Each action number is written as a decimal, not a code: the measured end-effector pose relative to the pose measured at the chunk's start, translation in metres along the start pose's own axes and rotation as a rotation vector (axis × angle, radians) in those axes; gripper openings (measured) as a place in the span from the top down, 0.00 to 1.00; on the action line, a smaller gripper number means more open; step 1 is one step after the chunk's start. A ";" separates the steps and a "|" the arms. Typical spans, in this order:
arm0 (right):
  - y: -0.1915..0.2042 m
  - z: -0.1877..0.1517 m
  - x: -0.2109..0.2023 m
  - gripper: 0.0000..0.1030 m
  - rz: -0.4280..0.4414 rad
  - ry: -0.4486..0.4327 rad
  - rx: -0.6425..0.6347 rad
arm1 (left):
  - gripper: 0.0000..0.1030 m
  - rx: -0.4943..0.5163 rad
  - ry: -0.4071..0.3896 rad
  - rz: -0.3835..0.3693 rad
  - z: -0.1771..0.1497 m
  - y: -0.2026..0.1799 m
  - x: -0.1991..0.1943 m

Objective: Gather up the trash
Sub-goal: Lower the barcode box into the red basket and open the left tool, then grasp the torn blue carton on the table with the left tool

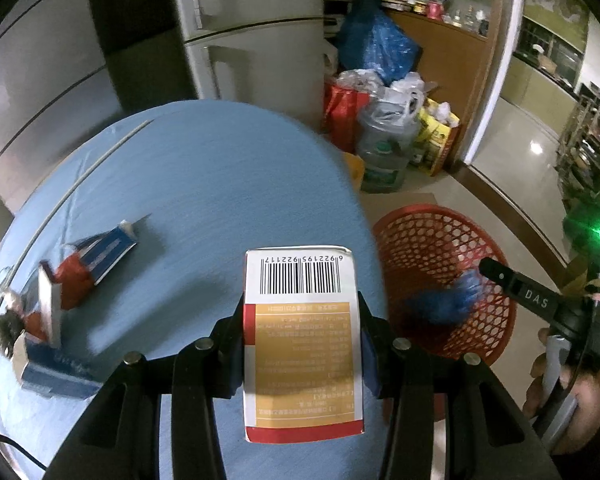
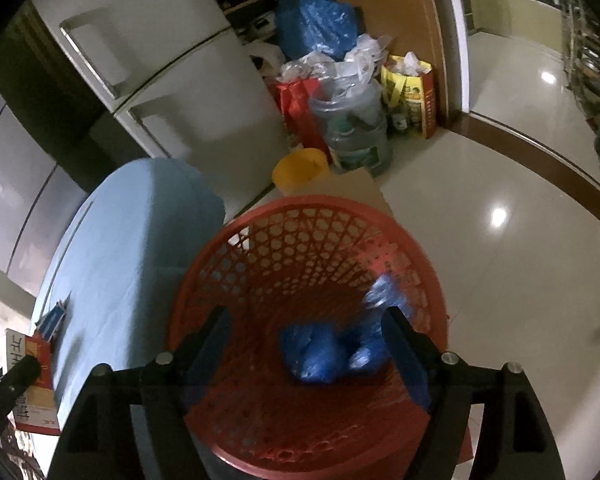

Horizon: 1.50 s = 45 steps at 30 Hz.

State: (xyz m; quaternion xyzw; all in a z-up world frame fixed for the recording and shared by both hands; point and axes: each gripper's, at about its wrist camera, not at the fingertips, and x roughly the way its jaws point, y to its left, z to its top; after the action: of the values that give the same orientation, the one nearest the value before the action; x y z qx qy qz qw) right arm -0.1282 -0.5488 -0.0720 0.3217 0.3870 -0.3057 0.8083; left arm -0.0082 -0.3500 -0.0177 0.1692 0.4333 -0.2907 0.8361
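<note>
My left gripper (image 1: pixel 302 320) is shut on an orange, white and red carton with a barcode (image 1: pixel 302 340), held above the blue table (image 1: pixel 204 176) near its right edge. The red mesh basket (image 1: pixel 428 236) stands on the floor to the right of the table. My right gripper (image 2: pixel 306 320) is open and empty, right above the basket (image 2: pixel 312 220). Crumpled blue plastic bags (image 2: pixel 316 354) lie in the basket, blurred. The carton also shows at the left edge of the right wrist view (image 2: pixel 36 392). More flattened red and blue cartons (image 1: pixel 72 276) lie on the table's left.
A refrigerator (image 1: pixel 256 40) stands behind the table. Beside it are a blue bag (image 1: pixel 376 44), a big water jug (image 1: pixel 384 152), red and yellow bags (image 1: pixel 436 132) and a yellow bucket (image 2: pixel 300 168). Tiled floor (image 2: pixel 500 280) stretches to the right.
</note>
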 end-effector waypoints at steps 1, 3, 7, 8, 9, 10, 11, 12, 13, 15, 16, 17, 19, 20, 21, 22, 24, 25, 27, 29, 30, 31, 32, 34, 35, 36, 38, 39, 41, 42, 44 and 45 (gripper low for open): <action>-0.002 0.001 -0.002 0.22 -0.002 -0.011 0.008 | 0.54 0.013 0.002 -0.017 0.005 -0.006 0.003; -0.008 0.004 -0.009 0.22 -0.014 -0.048 0.034 | 0.54 0.044 0.012 -0.057 0.012 -0.020 0.009; -0.024 0.009 -0.021 0.22 -0.036 -0.093 0.084 | 0.54 0.104 0.028 -0.115 0.020 -0.051 0.021; -0.028 0.009 -0.022 0.22 -0.041 -0.096 0.091 | 0.54 0.111 0.033 -0.127 0.021 -0.056 0.024; -0.033 0.010 -0.024 0.22 -0.048 -0.099 0.102 | 0.54 0.117 0.041 -0.140 0.022 -0.062 0.028; -0.036 0.010 -0.025 0.22 -0.053 -0.100 0.107 | 0.53 0.119 0.046 -0.153 0.024 -0.065 0.031; -0.040 0.011 -0.026 0.22 -0.058 -0.100 0.112 | 0.50 0.120 0.056 -0.176 0.026 -0.070 0.035; -0.043 0.011 -0.027 0.22 -0.062 -0.099 0.117 | 0.40 0.121 0.067 -0.195 0.029 -0.074 0.040; -0.046 0.011 -0.028 0.22 -0.066 -0.098 0.122 | 0.34 0.122 0.070 -0.203 0.031 -0.078 0.042; -0.050 0.011 -0.030 0.22 -0.072 -0.101 0.130 | 0.26 0.120 0.068 -0.213 0.035 -0.084 0.044; -0.051 0.011 -0.031 0.22 -0.072 -0.102 0.132 | 0.26 0.119 0.067 -0.217 0.036 -0.085 0.044; -0.052 0.012 -0.031 0.22 -0.073 -0.104 0.134 | 0.26 0.118 0.068 -0.221 0.037 -0.085 0.044; -0.052 0.012 -0.032 0.22 -0.070 -0.109 0.135 | 0.26 0.119 0.061 -0.215 0.036 -0.083 0.041; -0.052 0.012 -0.033 0.22 -0.069 -0.110 0.133 | 0.26 0.117 0.057 -0.210 0.035 -0.081 0.040; -0.049 0.012 -0.032 0.22 -0.064 -0.107 0.130 | 0.26 0.109 0.054 -0.201 0.035 -0.078 0.038; -0.048 0.012 -0.032 0.22 -0.060 -0.105 0.127 | 0.26 0.099 0.052 -0.198 0.034 -0.073 0.036; -0.042 0.012 -0.030 0.22 -0.049 -0.102 0.115 | 0.26 0.076 0.043 -0.194 0.032 -0.063 0.031; -0.039 0.012 -0.030 0.22 -0.043 -0.100 0.108 | 0.26 0.069 0.039 -0.189 0.031 -0.058 0.028; -0.029 0.012 -0.031 0.22 -0.029 -0.098 0.090 | 0.26 0.046 0.021 -0.172 0.027 -0.045 0.022; -0.019 0.010 -0.033 0.22 -0.016 -0.098 0.073 | 0.26 0.019 0.007 -0.148 0.017 -0.028 0.013; -0.015 0.008 -0.033 0.22 -0.010 -0.097 0.065 | 0.26 0.003 0.002 -0.135 0.011 -0.017 0.009; -0.008 0.006 -0.034 0.22 0.000 -0.093 0.053 | 0.26 -0.012 -0.001 -0.122 0.004 -0.008 0.005; -0.002 0.004 -0.035 0.22 0.009 -0.091 0.041 | 0.26 -0.027 -0.001 -0.109 -0.002 0.000 0.002; 0.011 -0.001 -0.036 0.22 0.023 -0.083 0.015 | 0.26 -0.072 0.000 -0.080 -0.019 0.023 -0.006; 0.019 -0.004 -0.036 0.22 0.032 -0.078 -0.002 | 0.26 -0.088 0.000 -0.070 -0.025 0.031 -0.008; 0.029 -0.008 -0.037 0.22 0.043 -0.072 -0.023 | 0.26 -0.113 0.002 -0.053 -0.034 0.042 -0.012; 0.043 -0.014 -0.039 0.22 0.059 -0.063 -0.055 | 0.26 -0.155 0.001 -0.029 -0.046 0.060 -0.019; 0.051 -0.017 -0.040 0.22 0.069 -0.058 -0.072 | 0.26 -0.179 -0.002 -0.020 -0.054 0.071 -0.023; 0.071 -0.024 -0.044 0.22 0.091 -0.054 -0.117 | 0.26 -0.216 -0.009 0.005 -0.065 0.088 -0.031; 0.082 -0.028 -0.045 0.22 0.099 -0.052 -0.142 | 0.26 -0.238 -0.012 0.017 -0.069 0.096 -0.034; 0.099 -0.034 -0.046 0.22 0.114 -0.041 -0.180 | 0.26 -0.289 -0.019 0.037 -0.083 0.117 -0.041; 0.109 -0.038 -0.047 0.22 0.122 -0.035 -0.201 | 0.26 -0.314 -0.021 0.049 -0.089 0.126 -0.045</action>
State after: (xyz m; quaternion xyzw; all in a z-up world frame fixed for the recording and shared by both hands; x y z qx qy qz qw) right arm -0.0878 -0.4424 -0.0215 0.2565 0.3812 -0.2211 0.8602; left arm -0.0044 -0.1893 -0.0273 0.0437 0.4604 -0.2004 0.8637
